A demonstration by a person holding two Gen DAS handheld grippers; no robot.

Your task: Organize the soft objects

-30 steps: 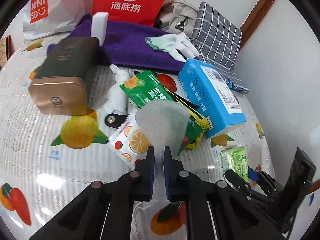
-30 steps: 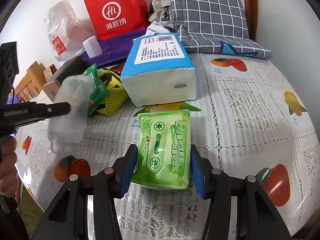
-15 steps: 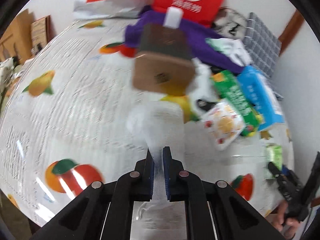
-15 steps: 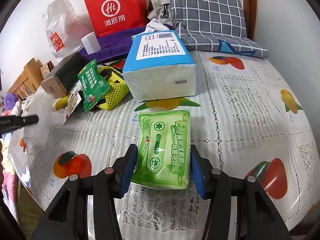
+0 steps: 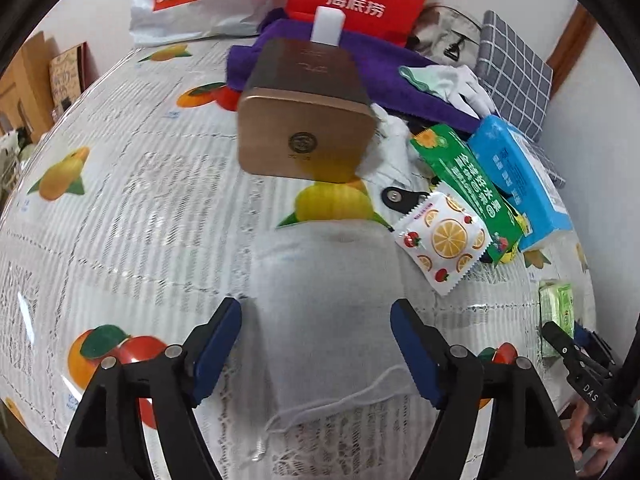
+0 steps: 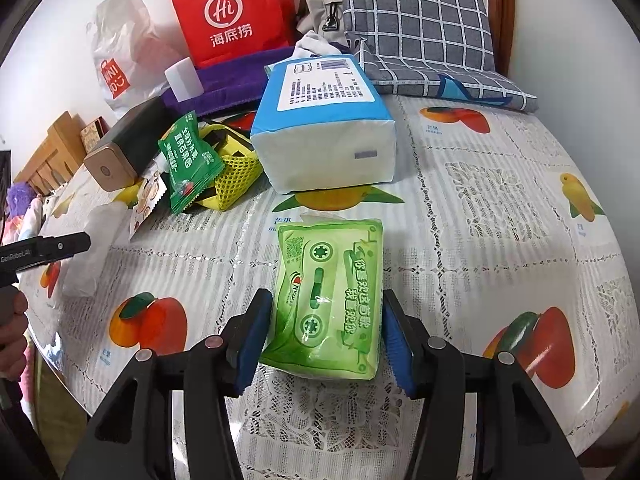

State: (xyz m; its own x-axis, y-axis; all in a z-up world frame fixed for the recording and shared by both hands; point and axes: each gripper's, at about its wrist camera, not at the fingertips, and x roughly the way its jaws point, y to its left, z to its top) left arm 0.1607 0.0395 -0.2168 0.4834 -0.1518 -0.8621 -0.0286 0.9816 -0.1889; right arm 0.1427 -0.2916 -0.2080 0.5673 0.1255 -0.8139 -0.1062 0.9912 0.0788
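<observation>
A grey-white sock (image 5: 328, 304) lies flat on the fruit-print tablecloth between the wide-open jaws of my left gripper (image 5: 316, 344); the blue pads stand apart from its sides. It also shows in the right wrist view (image 6: 90, 252) at the far left. My right gripper (image 6: 326, 340) holds a green tissue pack (image 6: 332, 300) between its blue pads, resting on the table; this pack also shows at the right in the left wrist view (image 5: 554, 320).
A brown tin box (image 5: 308, 120), purple towel (image 5: 380, 68), white gloves (image 5: 452, 82), green snack packet (image 5: 468, 184), orange-print sachet (image 5: 440, 240), blue tissue pack (image 6: 328, 120), yellow mesh bag (image 6: 232, 176), checked cushion (image 6: 420, 28) and red bag (image 6: 232, 12) crowd the table's back.
My left gripper carried the sock leftward away from the pile, set it on the cloth and opened. The right gripper stayed shut on the green pack.
</observation>
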